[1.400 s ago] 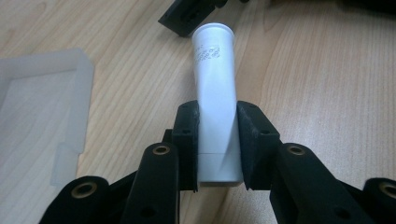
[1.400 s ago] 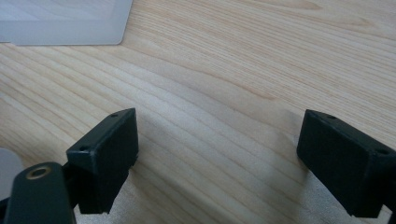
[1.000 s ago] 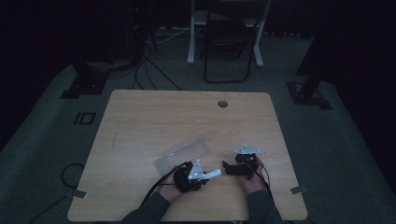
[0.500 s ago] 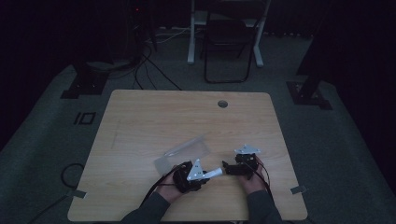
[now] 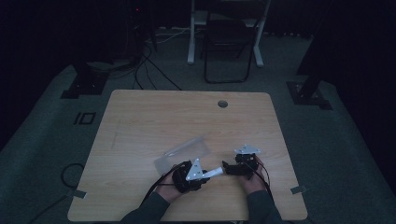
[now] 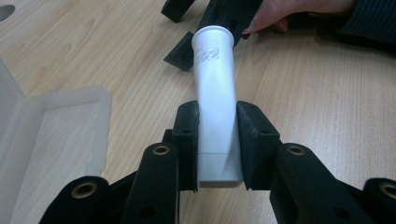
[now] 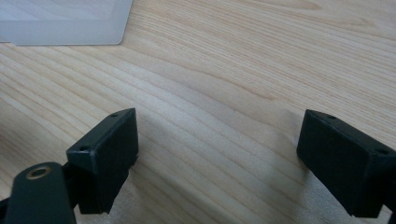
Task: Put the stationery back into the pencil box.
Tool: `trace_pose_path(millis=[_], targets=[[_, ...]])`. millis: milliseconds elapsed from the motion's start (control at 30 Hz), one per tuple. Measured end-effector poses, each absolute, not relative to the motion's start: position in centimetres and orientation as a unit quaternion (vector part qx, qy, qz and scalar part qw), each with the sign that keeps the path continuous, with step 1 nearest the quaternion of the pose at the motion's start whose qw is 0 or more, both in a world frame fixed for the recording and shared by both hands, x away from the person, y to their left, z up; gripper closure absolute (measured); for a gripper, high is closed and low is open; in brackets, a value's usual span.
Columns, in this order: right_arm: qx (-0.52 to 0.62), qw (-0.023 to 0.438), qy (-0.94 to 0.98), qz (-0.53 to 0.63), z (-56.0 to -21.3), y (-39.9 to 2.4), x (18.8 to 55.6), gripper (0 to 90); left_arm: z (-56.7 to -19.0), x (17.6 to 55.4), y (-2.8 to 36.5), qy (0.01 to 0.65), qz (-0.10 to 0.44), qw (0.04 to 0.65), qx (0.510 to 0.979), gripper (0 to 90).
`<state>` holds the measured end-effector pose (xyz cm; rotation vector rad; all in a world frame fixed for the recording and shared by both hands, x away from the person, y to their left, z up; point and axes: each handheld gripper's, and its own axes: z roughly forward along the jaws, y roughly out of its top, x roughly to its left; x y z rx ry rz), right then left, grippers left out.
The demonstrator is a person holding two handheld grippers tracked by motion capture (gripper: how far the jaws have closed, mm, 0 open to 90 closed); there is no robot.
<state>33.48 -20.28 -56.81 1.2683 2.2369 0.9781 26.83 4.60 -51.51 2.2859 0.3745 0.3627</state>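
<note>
White tube (image 6: 215, 100) — pinched btwn pads of left gripper (image 6: 218, 140); right gripper (image 7: 217, 161) — jaws spread, nothing btwn.

White plastic tube (image 6: 215, 98), matte, w/ small grey print near its far end. My left gripper (image 6: 217, 140) clamps it across the lower part, pads pressing both sides. The flat crimped end faces me; the round end points away, toward my right gripper (image 5: 227, 168). Tube lies roughly level, just above the wooden table (image 5: 154, 116), near its front edge.
</note>
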Motion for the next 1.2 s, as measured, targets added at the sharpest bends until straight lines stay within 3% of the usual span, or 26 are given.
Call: trace_pose_path(millis=[1200], targets=[[0.452, 0.194, 0.798, 0.349, -56.8, -20.3, 33.5, 12.4, -50.3, 26.7, 5.1, 0.149, 0.157, 0.400, 0.891, 71.0]])
